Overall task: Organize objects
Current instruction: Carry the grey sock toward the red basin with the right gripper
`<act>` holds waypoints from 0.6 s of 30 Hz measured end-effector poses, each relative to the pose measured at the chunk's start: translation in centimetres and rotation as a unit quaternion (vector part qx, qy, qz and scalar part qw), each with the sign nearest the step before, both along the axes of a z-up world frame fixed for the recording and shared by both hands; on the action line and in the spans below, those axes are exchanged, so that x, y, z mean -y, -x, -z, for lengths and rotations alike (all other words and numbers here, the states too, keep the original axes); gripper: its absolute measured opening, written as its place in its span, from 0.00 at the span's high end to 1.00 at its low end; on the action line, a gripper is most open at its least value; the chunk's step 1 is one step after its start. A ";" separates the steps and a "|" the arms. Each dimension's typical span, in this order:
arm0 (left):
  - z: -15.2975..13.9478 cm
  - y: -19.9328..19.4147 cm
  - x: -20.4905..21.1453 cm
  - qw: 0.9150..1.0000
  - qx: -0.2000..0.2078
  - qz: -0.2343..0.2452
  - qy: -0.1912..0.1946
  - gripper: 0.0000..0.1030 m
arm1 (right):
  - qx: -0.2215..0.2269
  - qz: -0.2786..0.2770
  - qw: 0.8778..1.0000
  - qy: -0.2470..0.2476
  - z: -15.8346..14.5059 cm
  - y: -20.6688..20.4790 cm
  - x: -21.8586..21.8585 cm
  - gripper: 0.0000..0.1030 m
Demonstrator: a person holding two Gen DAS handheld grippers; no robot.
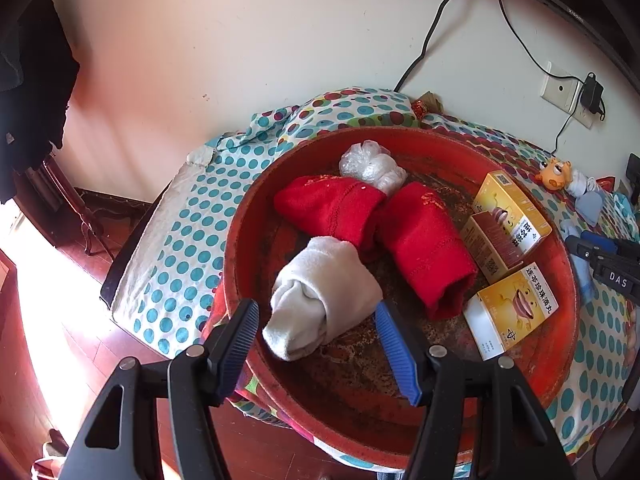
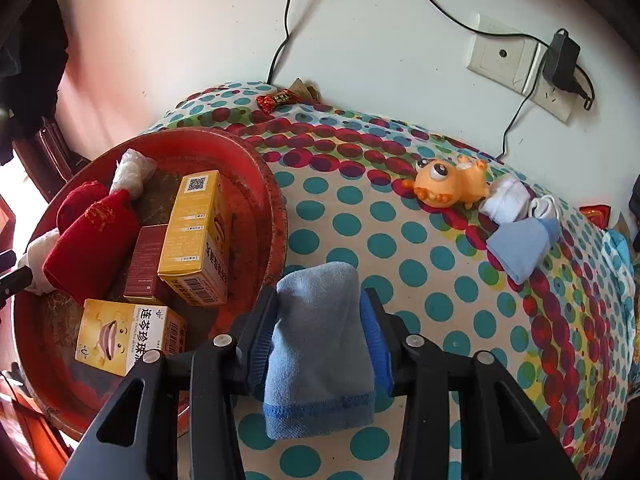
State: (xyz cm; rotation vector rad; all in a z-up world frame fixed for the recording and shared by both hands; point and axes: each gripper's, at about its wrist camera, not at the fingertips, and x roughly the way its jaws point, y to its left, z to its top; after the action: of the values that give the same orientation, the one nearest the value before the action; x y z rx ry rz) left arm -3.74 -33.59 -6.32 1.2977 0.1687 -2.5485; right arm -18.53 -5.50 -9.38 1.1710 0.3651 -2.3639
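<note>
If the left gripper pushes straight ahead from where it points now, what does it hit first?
Most likely the rolled white sock in the red basin: it lies between the open fingers of the left gripper. Beyond it sit the red socks. Depth is uncertain.

My left wrist view looks down close into the red basin [image 1: 560,264], my right wrist view faces the dotted cloth [image 2: 440,256] just right, both sharing basin and wall.

A folded blue sock [image 2: 320,344] hangs between the right gripper [image 2: 320,332] fingers [image 2: 376,340], beside the red basin [image 2: 276,208].
</note>
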 end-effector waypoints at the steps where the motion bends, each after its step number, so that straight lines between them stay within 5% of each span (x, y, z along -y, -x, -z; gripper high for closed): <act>1: 0.1 0.0 0.0 1.000 0.001 0.000 0.000 0.39 | 0.001 0.004 1.000 -0.006 0.3 0.2 -0.5 0.62; 5: 0.1 0.0 -0.1 1.000 0.003 0.002 0.003 0.39 | 0.024 -0.006 0.999 -0.024 2.9 -0.1 0.0 0.62; 9: 0.0 0.0 -0.1 1.000 0.000 0.002 0.003 0.39 | 0.001 -0.018 0.999 -0.045 2.7 -0.8 0.4 0.83; 18: -0.5 -0.2 0.1 1.000 -0.005 -0.002 0.003 0.39 | -0.037 0.003 0.999 -0.021 -2.3 -0.7 0.9 0.84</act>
State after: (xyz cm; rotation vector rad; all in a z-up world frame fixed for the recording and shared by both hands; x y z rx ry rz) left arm -3.50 -33.66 -5.78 1.2808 0.1643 -2.5515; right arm -17.86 -6.38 -7.09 1.1073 0.4380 -2.4194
